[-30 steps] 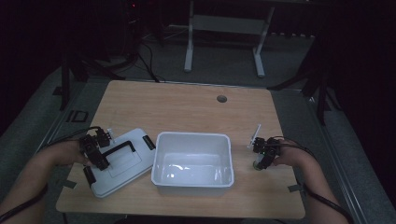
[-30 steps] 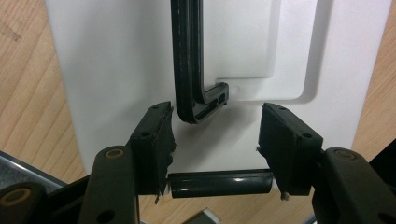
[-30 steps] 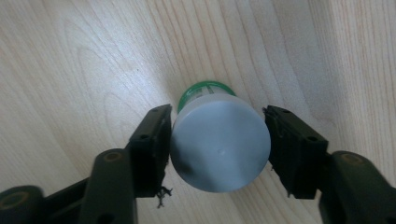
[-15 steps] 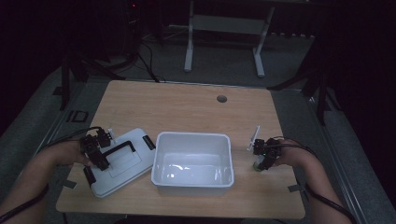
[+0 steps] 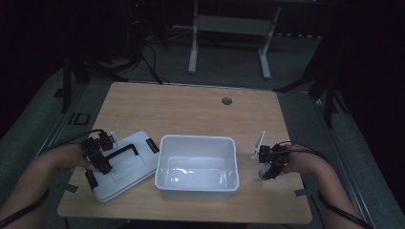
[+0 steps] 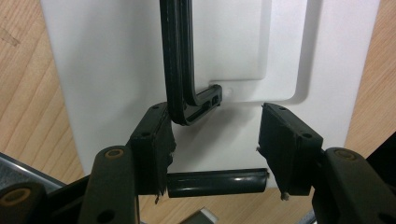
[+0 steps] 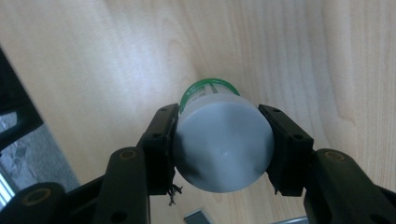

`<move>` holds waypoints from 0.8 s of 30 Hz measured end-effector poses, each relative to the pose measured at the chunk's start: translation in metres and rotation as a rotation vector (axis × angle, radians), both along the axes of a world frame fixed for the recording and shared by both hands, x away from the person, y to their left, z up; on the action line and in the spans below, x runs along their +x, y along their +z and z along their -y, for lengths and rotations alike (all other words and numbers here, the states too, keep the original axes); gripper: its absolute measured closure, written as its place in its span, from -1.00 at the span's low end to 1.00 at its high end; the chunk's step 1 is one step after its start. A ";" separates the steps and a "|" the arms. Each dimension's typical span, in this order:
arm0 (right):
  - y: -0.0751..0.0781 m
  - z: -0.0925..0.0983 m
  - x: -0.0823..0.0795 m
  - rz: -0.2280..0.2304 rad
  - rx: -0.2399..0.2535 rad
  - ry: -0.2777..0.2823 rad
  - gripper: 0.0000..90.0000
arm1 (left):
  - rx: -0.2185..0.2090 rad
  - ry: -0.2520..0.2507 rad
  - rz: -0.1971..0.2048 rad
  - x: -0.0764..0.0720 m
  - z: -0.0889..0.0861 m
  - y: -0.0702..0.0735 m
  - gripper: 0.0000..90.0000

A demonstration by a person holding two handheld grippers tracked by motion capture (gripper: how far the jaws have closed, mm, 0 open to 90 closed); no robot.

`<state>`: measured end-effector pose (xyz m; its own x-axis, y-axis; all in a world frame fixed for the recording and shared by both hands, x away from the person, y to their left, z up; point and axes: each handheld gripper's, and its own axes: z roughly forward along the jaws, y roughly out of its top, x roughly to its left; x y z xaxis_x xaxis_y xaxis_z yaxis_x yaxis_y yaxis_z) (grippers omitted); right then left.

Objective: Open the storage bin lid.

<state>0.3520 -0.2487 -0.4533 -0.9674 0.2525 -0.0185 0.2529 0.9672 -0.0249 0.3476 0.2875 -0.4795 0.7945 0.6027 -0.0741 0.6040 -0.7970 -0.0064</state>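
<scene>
A white lid (image 5: 125,168) with a black handle (image 5: 125,151) lies flat left of the open white bin (image 5: 198,188). My left gripper (image 5: 99,156) hangs over the lid's left part. In the left gripper view, my left gripper (image 6: 215,116) has its jaws apart above the lid (image 6: 116,60), with the handle's corner (image 6: 176,56) beside the left pad and a black latch (image 6: 217,183) low between the jaws. Right of the bin, my right gripper (image 5: 268,164) is shut on a small bottle (image 5: 262,173). The bottle (image 7: 224,149) has a grey cap and a green band, held cap toward the camera just above the wood.
The wooden table (image 5: 191,109) has a round cable hole (image 5: 227,101) at the back. Bare wood lies behind the bin and to its right. A metal desk frame (image 5: 229,38) stands on the dark floor beyond the table's far edge.
My right gripper has shifted a little toward the near edge with the bottle in its jaws. The left gripper, lid and bin have not moved.
</scene>
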 end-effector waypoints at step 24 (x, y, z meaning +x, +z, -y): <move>0.047 -0.020 -0.020 -0.009 -0.027 0.009 0.12 | -0.001 -0.003 0.006 0.000 0.000 0.005 -0.02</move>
